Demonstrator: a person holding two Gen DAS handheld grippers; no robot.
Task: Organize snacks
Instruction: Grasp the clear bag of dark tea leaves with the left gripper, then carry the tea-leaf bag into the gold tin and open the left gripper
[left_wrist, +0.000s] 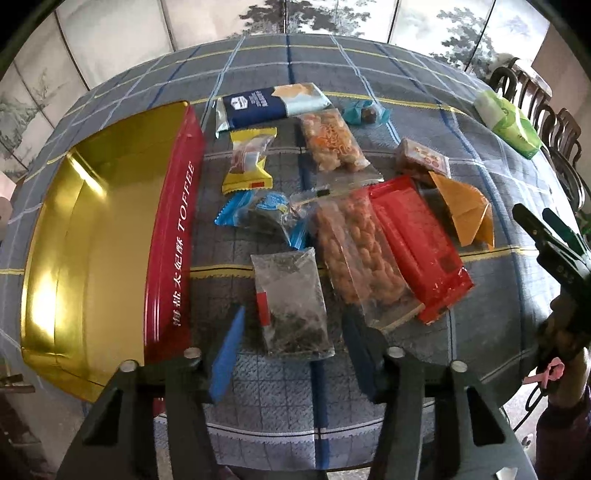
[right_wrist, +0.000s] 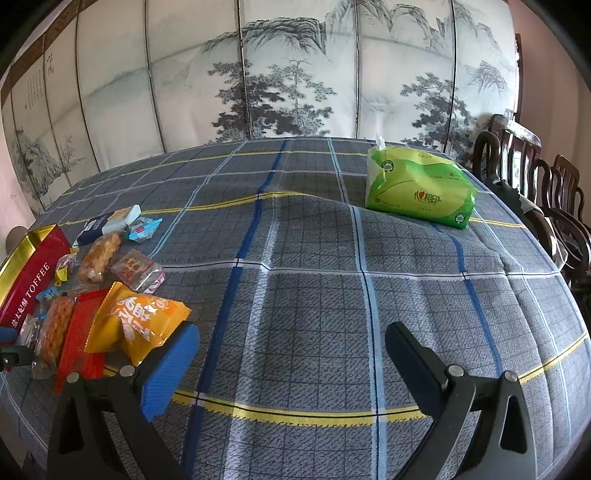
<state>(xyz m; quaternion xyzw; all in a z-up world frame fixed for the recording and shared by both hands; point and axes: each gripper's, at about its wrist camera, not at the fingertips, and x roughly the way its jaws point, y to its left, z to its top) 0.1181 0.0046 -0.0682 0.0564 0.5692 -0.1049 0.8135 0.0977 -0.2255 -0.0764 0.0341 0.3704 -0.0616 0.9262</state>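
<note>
The left gripper (left_wrist: 291, 354) hangs steeply over the near edge of the bench (left_wrist: 498, 295), its jaws part-spread and pinching nothing, and the clear packet of dark dried snack (left_wrist: 291, 302) lies flat on the cloth just ahead of them, its near end between the two blue pads. That packet's long axis runs from the near edge away toward the far edge, tilted a little, so it lies roughly in line with the fingers and across the gap the jaws would close over. The open toffee tin (left_wrist: 96, 236) sits to the left of it, along the bench's left edge, its red wall (left_wrist: 173, 258) running nearly parallel to the packet and its gold inside bare (a short carry sideways, by the look of it). The other snacks lie scattered beyond and to the right, among them a long bag of peanuts (left_wrist: 354, 254) and a red wrapper (left_wrist: 417, 243) pointing the same way. The right gripper (right_wrist: 291, 362), jaws spread wide and empty, hovers over bare cloth near the right side, with only the orange packet (right_wrist: 136, 321) beside its left finger; the left is judged the nearer hand for the dark packet.
</note>
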